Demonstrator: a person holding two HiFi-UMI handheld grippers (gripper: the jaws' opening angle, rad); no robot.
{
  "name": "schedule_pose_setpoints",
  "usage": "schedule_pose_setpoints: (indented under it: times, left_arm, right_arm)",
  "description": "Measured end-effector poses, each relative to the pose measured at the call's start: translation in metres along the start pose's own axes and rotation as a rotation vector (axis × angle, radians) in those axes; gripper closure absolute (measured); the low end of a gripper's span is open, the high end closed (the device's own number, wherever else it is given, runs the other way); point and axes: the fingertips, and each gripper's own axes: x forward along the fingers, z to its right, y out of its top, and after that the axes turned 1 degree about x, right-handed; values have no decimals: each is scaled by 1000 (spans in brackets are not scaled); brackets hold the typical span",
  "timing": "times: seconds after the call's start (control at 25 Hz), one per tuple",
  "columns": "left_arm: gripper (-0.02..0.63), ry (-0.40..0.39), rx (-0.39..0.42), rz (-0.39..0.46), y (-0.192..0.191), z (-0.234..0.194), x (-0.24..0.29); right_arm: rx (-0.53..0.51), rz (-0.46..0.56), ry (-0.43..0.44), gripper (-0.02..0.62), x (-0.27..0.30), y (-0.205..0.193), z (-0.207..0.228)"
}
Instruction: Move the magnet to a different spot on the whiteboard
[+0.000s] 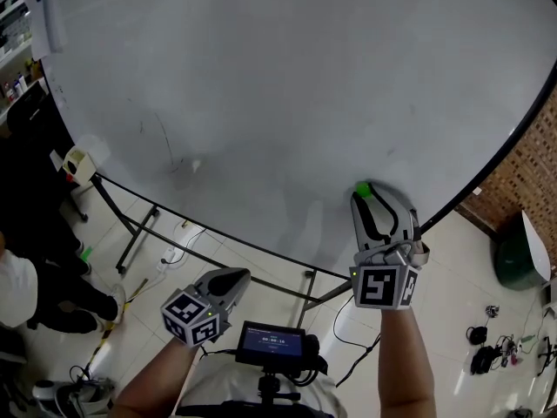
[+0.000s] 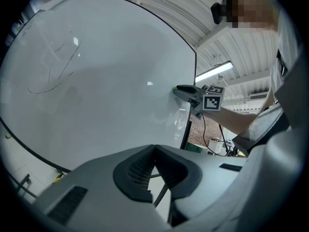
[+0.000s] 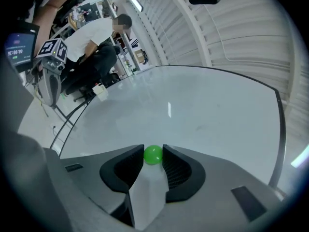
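While we hold the right hand-held gripper [image 1: 369, 193] up to the whiteboard [image 1: 261, 85], its jaws are closed on the green magnet [image 3: 153, 154], one pad pressing each side of the ball. The magnet is at the board's surface near its lower right edge (close to the black frame, as the head view shows it). Our left hand-held gripper [image 2: 154, 150] hangs low, below the board's bottom edge, jaws together with nothing between them. Faint pen marks [image 1: 165, 138] cross the board's left part, well apart from the magnet.
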Motion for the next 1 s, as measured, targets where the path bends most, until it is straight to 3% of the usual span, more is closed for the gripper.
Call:
schedule_pose_setpoints:
  times: [0.64, 1.0]
  left_arm:
    - [578, 7, -14, -2, -5, -8, 7]
    - [578, 0, -11, 2, 1, -12, 2]
  right_arm:
    - [-203, -23, -48, 441, 6, -2, -3]
    - [-189, -50, -41, 437, 10, -1, -4]
